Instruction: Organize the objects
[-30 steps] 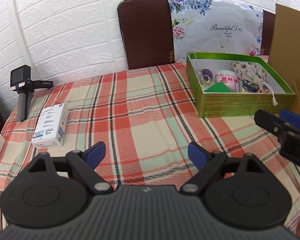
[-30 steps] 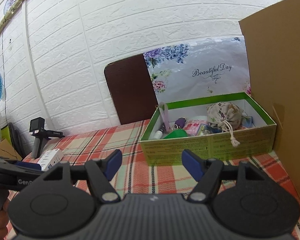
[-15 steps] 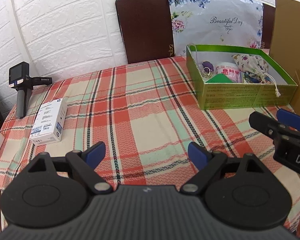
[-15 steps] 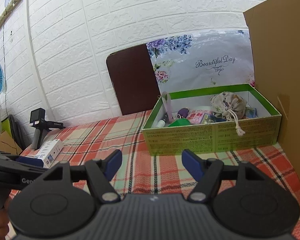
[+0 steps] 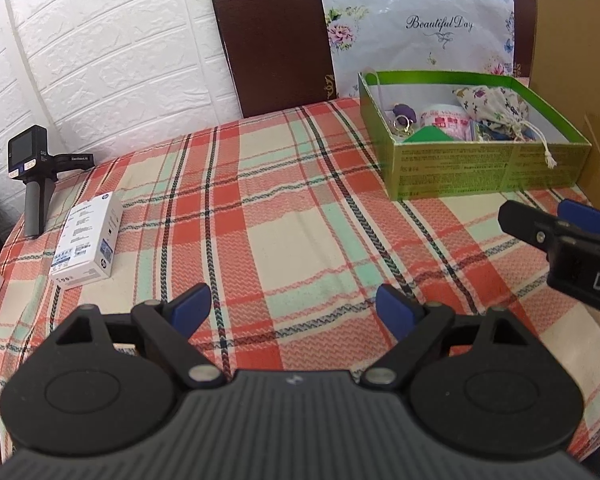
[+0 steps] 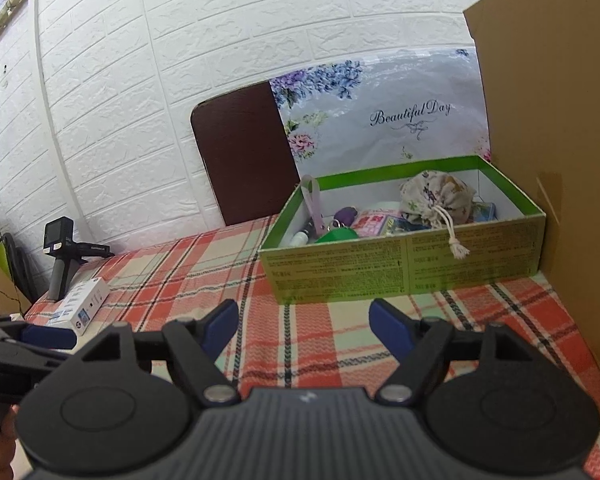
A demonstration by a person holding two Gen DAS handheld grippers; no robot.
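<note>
A green open box point(image 5: 460, 172) stands at the far right of the plaid table; it also shows in the right wrist view point(image 6: 404, 268). It holds a floral drawstring pouch point(image 5: 496, 106) point(image 6: 436, 196), a pink-labelled pack point(image 5: 446, 120), a purple keyring point(image 5: 402, 114) and a green item point(image 6: 338, 236). A white carton point(image 5: 86, 242) point(image 6: 80, 304) lies at the table's left. My left gripper point(image 5: 292, 312) is open and empty above the near middle of the table. My right gripper point(image 6: 300, 322) is open and empty, short of the green box.
A handheld camera on a grip point(image 5: 32, 168) stands at the far left edge. A dark chair back point(image 5: 276, 40) with a floral bag point(image 5: 420, 28) is behind the table. A cardboard sheet point(image 5: 580, 60) stands right of the green box. The table is covered with a plaid cloth point(image 5: 284, 208).
Both grippers have drawn back and risen a little, so the green box looks lower and farther. The jaws stayed open. Nothing on the table moved.
</note>
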